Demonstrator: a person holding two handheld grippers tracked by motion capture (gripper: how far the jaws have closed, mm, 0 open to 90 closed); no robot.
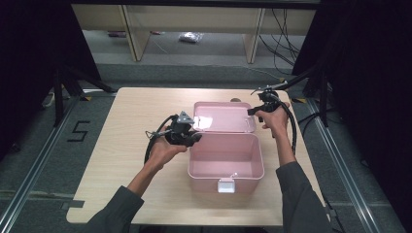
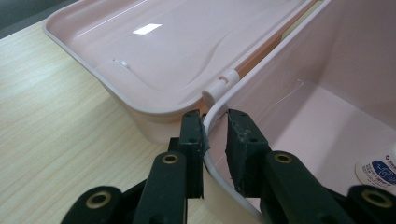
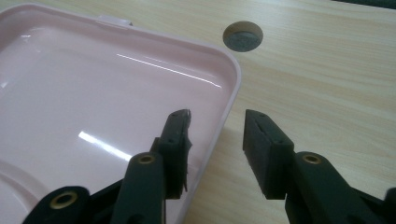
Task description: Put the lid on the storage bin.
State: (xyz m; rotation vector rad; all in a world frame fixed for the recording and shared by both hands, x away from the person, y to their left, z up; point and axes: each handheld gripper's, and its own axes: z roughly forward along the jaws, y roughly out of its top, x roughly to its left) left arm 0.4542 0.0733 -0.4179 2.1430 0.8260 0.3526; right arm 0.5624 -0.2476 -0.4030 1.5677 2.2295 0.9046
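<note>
Pink box (image 1: 226,160) sits at the centre of the counter (image 1: 121,145), its lid (image 1: 223,116) laid open behind. Left gripper (image 2: 215,140) straddles the box's rim, jaws slightly apart. Right gripper (image 3: 217,149), jaws spread, straddles the lid's edge at the upper right.
</note>
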